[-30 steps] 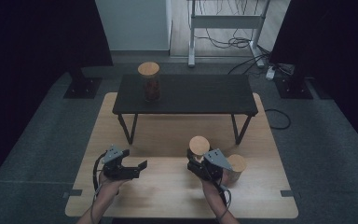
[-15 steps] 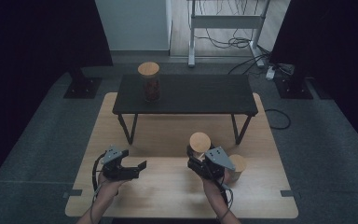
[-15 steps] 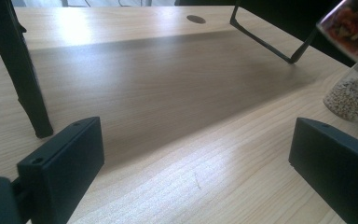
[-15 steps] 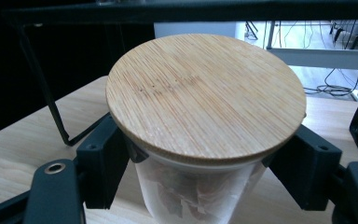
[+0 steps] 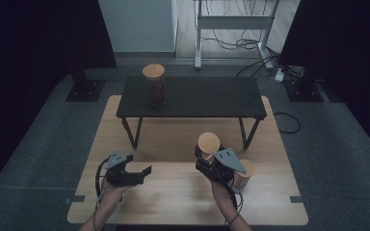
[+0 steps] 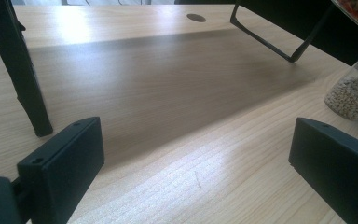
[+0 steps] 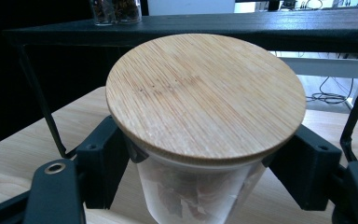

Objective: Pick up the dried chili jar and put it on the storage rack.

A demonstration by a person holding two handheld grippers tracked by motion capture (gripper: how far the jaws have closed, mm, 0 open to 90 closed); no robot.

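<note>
My right gripper (image 5: 207, 156) is shut on a glass jar with a round bamboo lid (image 5: 208, 143), held upright just above the light wooden table (image 5: 173, 202). In the right gripper view the jar (image 7: 205, 93) sits between the two black jaws, which press on the glass below the lid; brownish pieces show inside. My left gripper (image 5: 142, 173) rests low over the wooden table at the left, pointing right. Its jaws stand wide apart in the left gripper view, and the left gripper (image 6: 196, 158) has only bare wood between them.
A small bamboo-lidded jar of pale beans (image 5: 244, 172) (image 6: 354, 93) stands just right of my right hand. A low black table (image 5: 207, 96) crosses the far half of the wooden top, with a tall lidded jar (image 5: 154, 85) on its left part. Its thin legs (image 6: 18, 79) stand ahead.
My right gripper has carried the jar slightly farther toward the black table. The left gripper has kept still.
</note>
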